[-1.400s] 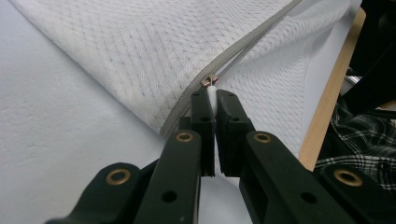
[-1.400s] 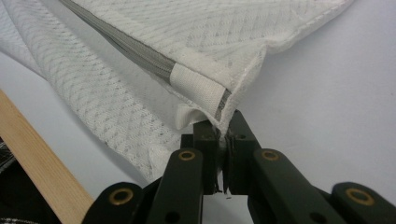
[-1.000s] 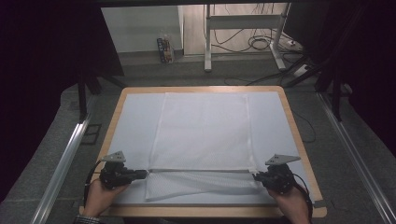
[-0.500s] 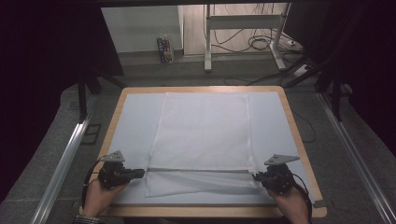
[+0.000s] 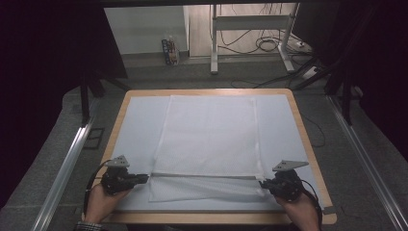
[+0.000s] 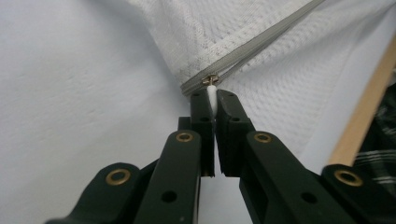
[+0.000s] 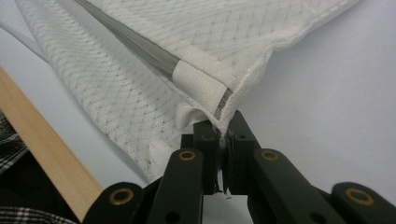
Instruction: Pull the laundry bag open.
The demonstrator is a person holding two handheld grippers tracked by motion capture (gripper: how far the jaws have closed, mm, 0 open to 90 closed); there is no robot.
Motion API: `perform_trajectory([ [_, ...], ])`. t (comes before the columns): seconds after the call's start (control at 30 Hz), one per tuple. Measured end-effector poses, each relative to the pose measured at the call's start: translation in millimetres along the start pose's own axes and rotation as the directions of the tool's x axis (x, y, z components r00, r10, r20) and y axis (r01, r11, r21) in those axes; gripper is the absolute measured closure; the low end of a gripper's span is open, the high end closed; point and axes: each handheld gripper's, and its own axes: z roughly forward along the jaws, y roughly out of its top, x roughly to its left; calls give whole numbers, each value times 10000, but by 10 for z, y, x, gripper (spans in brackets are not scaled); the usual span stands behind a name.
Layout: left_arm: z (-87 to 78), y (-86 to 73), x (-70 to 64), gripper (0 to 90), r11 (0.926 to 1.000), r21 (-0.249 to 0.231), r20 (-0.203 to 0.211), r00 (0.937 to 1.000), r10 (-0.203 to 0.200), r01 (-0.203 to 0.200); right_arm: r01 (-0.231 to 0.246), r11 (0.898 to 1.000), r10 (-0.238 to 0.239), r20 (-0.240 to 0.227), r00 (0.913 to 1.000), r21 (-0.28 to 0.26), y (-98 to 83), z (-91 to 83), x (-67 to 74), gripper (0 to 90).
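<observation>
Nearest you, your two hands rest at the near edge of the desk [image 5: 308, 126], a wood-rimmed board covered with a pale sheet. Your left tongs [image 6: 213, 103] sit at the near left corner of a white mesh laundry bag [image 5: 208, 137]. In the left gripper view their jaws are pressed together on the small white zipper pull [image 6: 212, 94], just below its brass slider [image 6: 208, 80]. Your right tongs [image 7: 220, 129] sit at the bag's near right corner. In the right gripper view their jaws are clamped on the bag's seamed corner edge, just beneath the white fabric tab [image 7: 201, 86] that covers the end of the grey zipper [image 7: 135, 46].

Between the two tongs the zipper runs as a straight line across the bag, parallel to the desk's near edge. A narrow strip of mesh lies on your side of the zipper. Beyond the zipper the rest of the bag lies flat, reaching almost to the desk's far edge.

Past the desk stand metal frame legs [image 5: 214, 41] on a grey floor, with loose cables [image 5: 269, 45] beside them.
</observation>
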Motion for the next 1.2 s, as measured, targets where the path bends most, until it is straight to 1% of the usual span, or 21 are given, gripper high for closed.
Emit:
perform_trajectory([
  [0.1,48,5,-32,871,9997,191,114,9998,152,-154,-77,10000,77,-39,10000,-32,-14,-28,-4,841],
  [0.23,92,8,-67,867,9990,360,396,9989,246,-261,23,10000,-23,6,10000,-13,-21,-41,17,836],
  [0.33,104,-27,-91,863,9984,479,499,9984,267,-291,47,9999,-47,-28,10000,123,-29,-38,31,828],
  [0.4,103,-57,-97,861,9985,482,478,9985,248,-271,123,9997,-123,-23,9999,200,-35,-32,37,819],
  [0.5,85,-83,-99,857,9992,323,416,9989,212,-226,219,9991,-219,-15,9998,365,-54,-23,54,794],
  [0.6,98,-83,-102,847,9995,210,206,9996,214,-218,226,9986,-228,41,9997,484,-69,-22,71,776],
  [0.63,105,-82,-102,839,9996,208,202,9996,179,-184,239,9984,-242,65,9997,517,-76,-25,73,770],
  [0.77,165,-80,-118,810,9991,338,274,9993,251,-260,237,9983,-246,150,9996,528,-99,-40,75,733],
  [0.87,209,-68,-146,783,9979,474,286,9987,417,-431,265,9984,-278,267,9993,500,-107,-52,75,695],
  [0.93,217,-63,-159,754,9978,447,267,9985,469,-480,290,9985,-305,339,9990,465,-107,-59,75,661],
  [1.0,213,-61,-167,700,9979,327,158,9983,558,-563,330,9988,-345,408,9986,370,-103,-64,74,608],
  [1.13,214,-55,-180,528,9982,81,-165,9981,594,-593,502,9985,-511,518,9973,196,-90,-53,67,470],
  [1.17,218,-53,-185,462,9982,57,-249,9979,602,-601,559,9983,-566,540,9969,149,-86,-47,61,421],
  [1.2,226,-50,-189,419,9981,41,-350,9974,622,-621,601,9982,-604,561,9966,66,-85,-43,56,388],
])
